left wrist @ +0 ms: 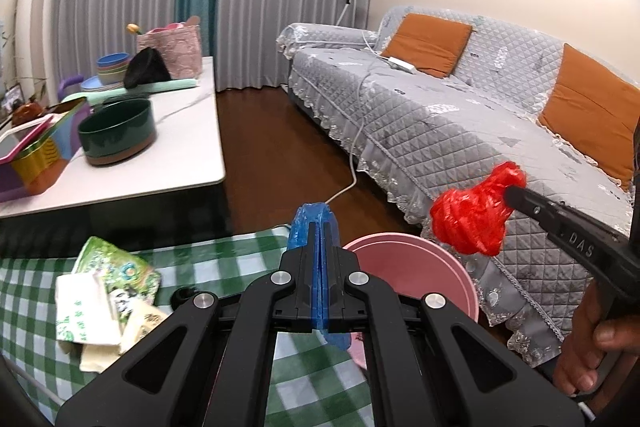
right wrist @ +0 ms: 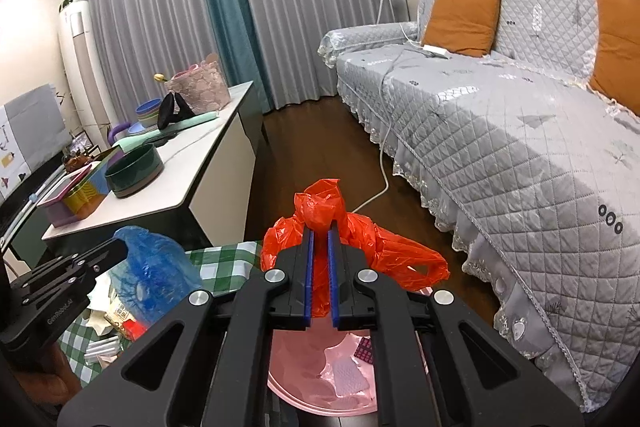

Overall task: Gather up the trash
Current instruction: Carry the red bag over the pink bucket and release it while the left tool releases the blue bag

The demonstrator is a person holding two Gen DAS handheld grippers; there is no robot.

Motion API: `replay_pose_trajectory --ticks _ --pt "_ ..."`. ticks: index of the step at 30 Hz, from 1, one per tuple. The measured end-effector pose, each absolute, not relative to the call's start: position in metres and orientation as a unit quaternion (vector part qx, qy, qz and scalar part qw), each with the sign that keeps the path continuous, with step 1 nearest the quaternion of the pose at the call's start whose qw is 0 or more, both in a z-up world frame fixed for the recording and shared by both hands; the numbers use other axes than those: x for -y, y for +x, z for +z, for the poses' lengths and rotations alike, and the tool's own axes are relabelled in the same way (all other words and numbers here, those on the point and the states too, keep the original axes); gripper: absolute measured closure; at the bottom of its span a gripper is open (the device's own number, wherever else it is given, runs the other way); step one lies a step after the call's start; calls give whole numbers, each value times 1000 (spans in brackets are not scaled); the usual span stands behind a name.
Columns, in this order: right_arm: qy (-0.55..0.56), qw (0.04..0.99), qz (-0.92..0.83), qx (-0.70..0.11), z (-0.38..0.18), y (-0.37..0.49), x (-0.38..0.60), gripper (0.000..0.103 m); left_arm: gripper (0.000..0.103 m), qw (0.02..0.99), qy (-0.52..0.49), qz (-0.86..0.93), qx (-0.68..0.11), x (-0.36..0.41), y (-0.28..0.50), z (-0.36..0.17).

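Note:
My left gripper (left wrist: 320,231) is shut on a crumpled blue plastic bag (left wrist: 313,221), held above the near edge of a pink bin (left wrist: 404,242). To its right, my right gripper (left wrist: 511,193) grips a bunched red plastic bag (left wrist: 474,217) over the bin. In the right wrist view the right gripper (right wrist: 320,229) is shut on the red bag (right wrist: 320,205), directly above the pink bin (right wrist: 296,367), which holds a white scrap (right wrist: 349,375) and a dark wrapper (right wrist: 366,350). The left gripper (right wrist: 120,250) with the blue bag (right wrist: 158,277) is at the left.
A green checked tablecloth (left wrist: 240,259) carries a green wrapper and papers (left wrist: 108,291). A white-topped cabinet (left wrist: 188,147) holds a dark green bowl (left wrist: 118,131) and coloured boxes. A grey quilted sofa (left wrist: 460,131) stands right; a white cable (left wrist: 352,179) crosses the wood floor.

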State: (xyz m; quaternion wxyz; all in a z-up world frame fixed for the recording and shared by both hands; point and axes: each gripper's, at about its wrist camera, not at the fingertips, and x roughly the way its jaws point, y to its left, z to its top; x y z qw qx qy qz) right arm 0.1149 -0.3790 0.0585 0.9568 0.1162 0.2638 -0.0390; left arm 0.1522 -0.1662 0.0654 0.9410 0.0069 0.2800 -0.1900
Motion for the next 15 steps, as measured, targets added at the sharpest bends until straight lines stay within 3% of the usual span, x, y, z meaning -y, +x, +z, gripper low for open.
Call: replay_pose_trajectory --ticks 15 --pt "126 948 -47 -288 44 124 388 97 103 915 -6 -240 -325 207 187 32"
